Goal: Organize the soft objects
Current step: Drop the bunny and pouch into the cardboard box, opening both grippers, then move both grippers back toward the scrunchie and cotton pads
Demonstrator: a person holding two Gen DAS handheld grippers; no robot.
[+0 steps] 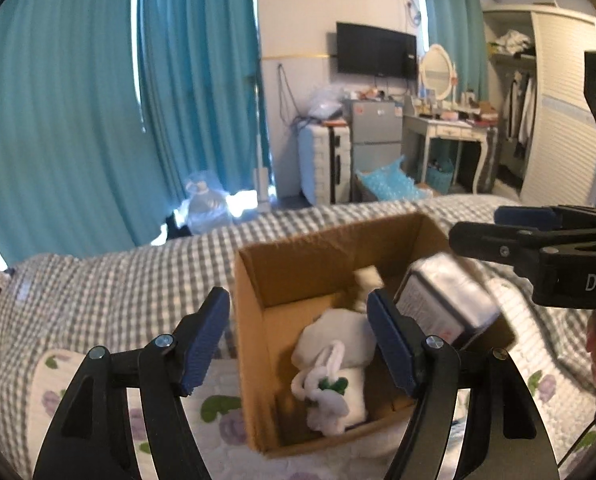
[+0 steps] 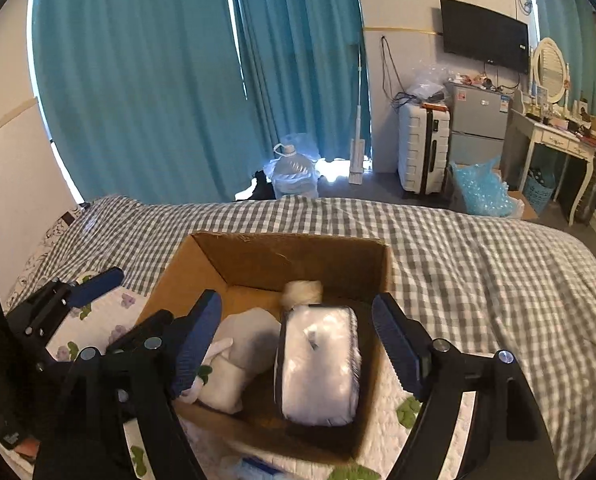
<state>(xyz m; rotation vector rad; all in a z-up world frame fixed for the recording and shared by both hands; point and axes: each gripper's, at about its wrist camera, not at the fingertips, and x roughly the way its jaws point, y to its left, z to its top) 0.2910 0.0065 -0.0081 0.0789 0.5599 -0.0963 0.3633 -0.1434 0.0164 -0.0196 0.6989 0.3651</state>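
Cardboard box [image 2: 233,258] on bed [image 2: 478,256], holding tissue pack [image 2: 318,364] and white pouch [image 1: 334,384]: left gripper [image 1: 298,344] and right gripper [image 2: 298,344] are hovering above it, claws apart and empty, seemingly between placements.

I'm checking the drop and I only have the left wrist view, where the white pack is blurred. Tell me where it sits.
Observer: The white pack is inside the cardboard box, against its right wall.
Operator: Report the right gripper.
Observer: The right gripper is open and empty, its fingers either side of the pack.
Operator: Say what lies behind the pack.
Observer: A small fluffy ball sits at the back of the box, just behind the pack.
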